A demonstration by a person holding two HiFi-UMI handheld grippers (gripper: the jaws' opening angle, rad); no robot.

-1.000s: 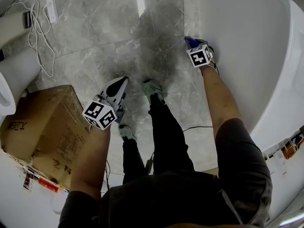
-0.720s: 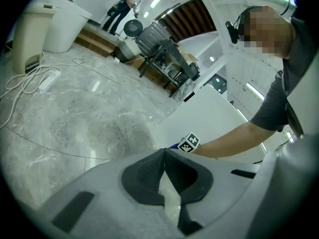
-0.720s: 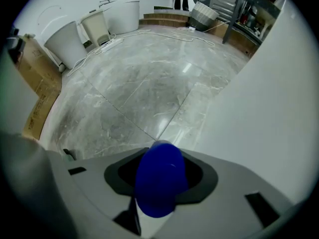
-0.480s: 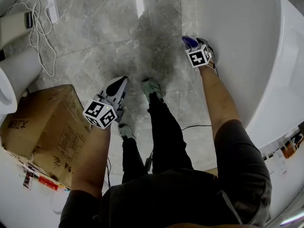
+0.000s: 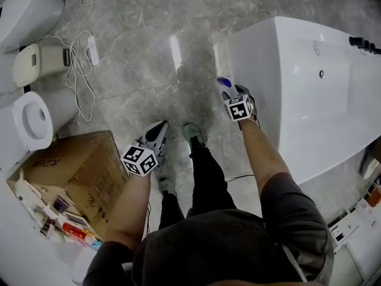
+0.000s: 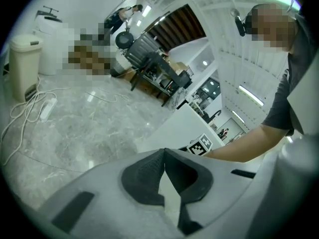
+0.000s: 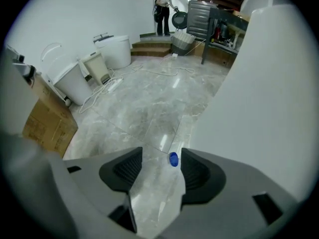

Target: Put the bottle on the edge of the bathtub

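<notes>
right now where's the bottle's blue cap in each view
Head view: blue cap, centre, beside the bathtub.
Left gripper view: not in it.
Right gripper view: cap low centre, between the open fingers of the right gripper.
Shared landmark: the white bathtub.

A bathroom-fittings showroom: a white bathtub (image 5: 309, 94), loose toilets (image 5: 36, 118) and a cardboard box (image 5: 83, 171) on marble floor (image 5: 137, 46).

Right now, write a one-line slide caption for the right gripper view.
Right gripper, jaws just opened, frames a blue-capped bottle beside the white bathtub.
</notes>
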